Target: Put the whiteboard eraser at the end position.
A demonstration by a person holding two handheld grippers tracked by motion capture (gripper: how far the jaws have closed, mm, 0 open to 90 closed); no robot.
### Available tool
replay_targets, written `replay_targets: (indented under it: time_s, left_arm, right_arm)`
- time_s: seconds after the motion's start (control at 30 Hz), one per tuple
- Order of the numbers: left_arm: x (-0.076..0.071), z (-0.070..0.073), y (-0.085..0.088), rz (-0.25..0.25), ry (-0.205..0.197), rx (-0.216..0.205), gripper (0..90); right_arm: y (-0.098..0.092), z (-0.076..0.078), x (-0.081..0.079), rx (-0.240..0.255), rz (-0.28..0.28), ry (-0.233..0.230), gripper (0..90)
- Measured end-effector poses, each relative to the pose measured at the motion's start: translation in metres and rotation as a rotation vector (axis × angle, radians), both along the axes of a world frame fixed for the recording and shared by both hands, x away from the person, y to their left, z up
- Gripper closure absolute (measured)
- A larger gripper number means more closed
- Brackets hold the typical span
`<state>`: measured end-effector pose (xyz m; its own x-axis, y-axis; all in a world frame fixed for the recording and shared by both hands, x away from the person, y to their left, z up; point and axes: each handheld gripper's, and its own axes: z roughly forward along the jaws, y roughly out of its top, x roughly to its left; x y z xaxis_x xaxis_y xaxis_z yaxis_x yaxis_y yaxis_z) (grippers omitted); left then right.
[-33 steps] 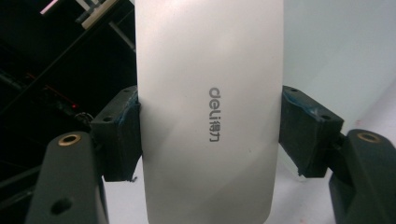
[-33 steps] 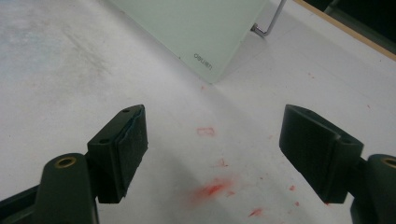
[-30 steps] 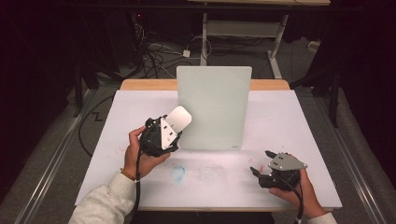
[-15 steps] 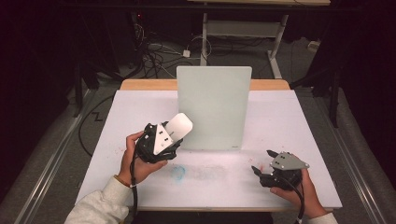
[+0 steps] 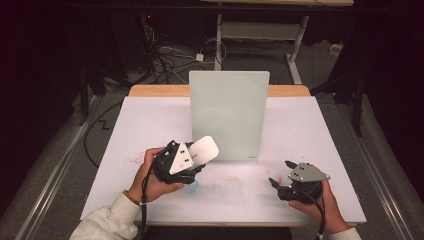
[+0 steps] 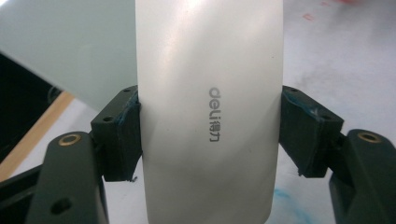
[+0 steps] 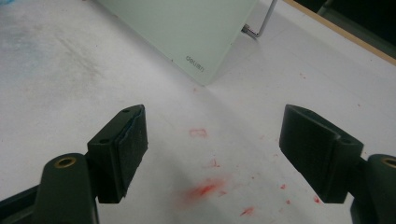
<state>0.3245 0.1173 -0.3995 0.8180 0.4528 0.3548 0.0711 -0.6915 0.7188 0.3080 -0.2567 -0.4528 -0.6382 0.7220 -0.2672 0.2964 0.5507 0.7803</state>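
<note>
The left gripper point(image 5: 192, 160) clamps a white deli-branded eraser point(image 6: 210, 112) by its two long edges — it sits lifted off the white table point(image 5: 320, 130), tilted up toward the standing glass board point(image 5: 227, 112), just in front of its lower left corner. The left hand point(image 5: 155, 177) holds it low. The right gripper point(image 5: 280, 182) rests near the front edge — jaws spread wide, holding nothing, over red marker smears point(image 7: 205, 189).

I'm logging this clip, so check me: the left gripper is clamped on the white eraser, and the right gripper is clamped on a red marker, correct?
Only partly. The left gripper is clamped on the white eraser, but the right gripper holds nothing: the right gripper view shows its jaws wide apart over the red-smudged table, with no marker there.
</note>
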Motion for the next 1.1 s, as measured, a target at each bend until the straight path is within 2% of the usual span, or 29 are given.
replay_targets:
  time_s: [0.17, 0.27, 0.37, 0.53, 0.63, 0.8, 1.1]
  left_arm:
    - [-0.003, -0.004, -0.011, -0.051, 0.032, 0.044, 29.2]
    - [-0.004, -0.007, -0.018, -0.085, 0.050, 0.063, 29.2]
    - [-0.005, -0.010, -0.026, -0.123, 0.071, 0.088, 29.2]
    - [-0.006, -0.018, -0.038, -0.190, 0.127, 0.137, 29.2]
    - [-0.006, -0.024, -0.045, -0.217, 0.152, 0.173, 29.1]
    - [-0.004, -0.032, -0.054, -0.254, 0.195, 0.209, 29.1]
    - [-0.003, -0.041, -0.071, -0.318, 0.235, 0.266, 29.1]
  right_arm:
    - [0.001, -0.003, -0.001, -0.008, 0.001, 0.011, 24.2]
    - [-0.001, -0.002, -0.002, -0.010, 0.008, 0.002, 24.2]
    - [-0.003, -0.001, -0.004, 0.002, -0.008, 0.002, 24.2]
    - [-0.006, -0.002, -0.006, -0.008, -0.011, -0.002, 24.2]
    - [-0.005, -0.002, -0.007, -0.013, -0.008, 0.001, 24.3]
    - [-0.006, -0.003, -0.007, -0.014, -0.008, 0.004, 24.3]
    - [-0.004, -0.005, -0.006, -0.020, -0.004, 0.012, 24.3]
